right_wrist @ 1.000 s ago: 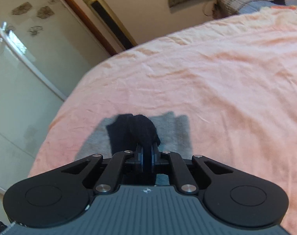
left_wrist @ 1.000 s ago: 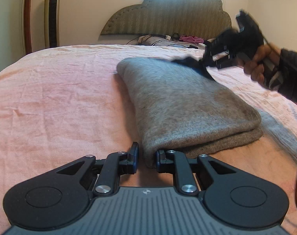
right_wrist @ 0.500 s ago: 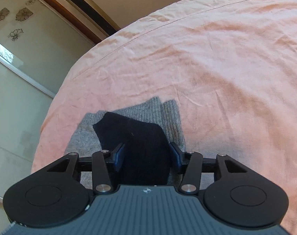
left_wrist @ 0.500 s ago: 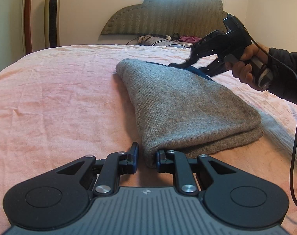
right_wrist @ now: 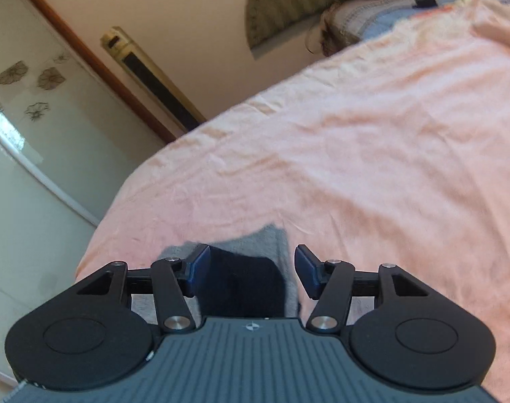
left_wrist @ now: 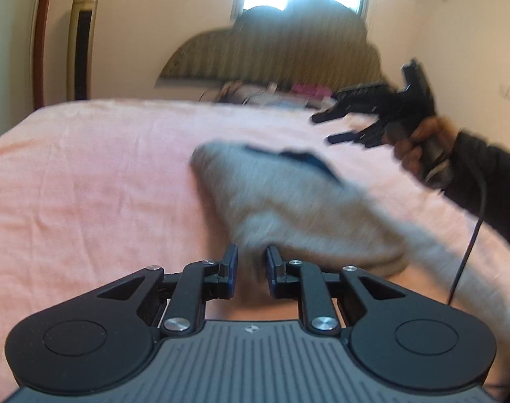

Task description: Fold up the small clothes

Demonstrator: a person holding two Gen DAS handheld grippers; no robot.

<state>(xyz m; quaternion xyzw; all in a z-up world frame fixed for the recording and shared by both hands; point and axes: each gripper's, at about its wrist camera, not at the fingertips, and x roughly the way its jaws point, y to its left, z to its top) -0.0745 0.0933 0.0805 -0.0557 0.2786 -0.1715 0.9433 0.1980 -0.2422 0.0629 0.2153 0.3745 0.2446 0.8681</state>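
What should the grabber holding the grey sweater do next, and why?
Probably lower the grey sweater back onto the pink bedsheet and let go. The left gripper pinches its near edge, while the right gripper, jaws opening, holds nothing above the far end. The sweater already looks folded.

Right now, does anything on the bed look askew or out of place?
Yes. The folded grey garment is askew: its near corner is pinched in the left claw and pulled up off the pink sheet. A dark piece pokes out at the far edge. The right claw is opening, nothing between its fingers.
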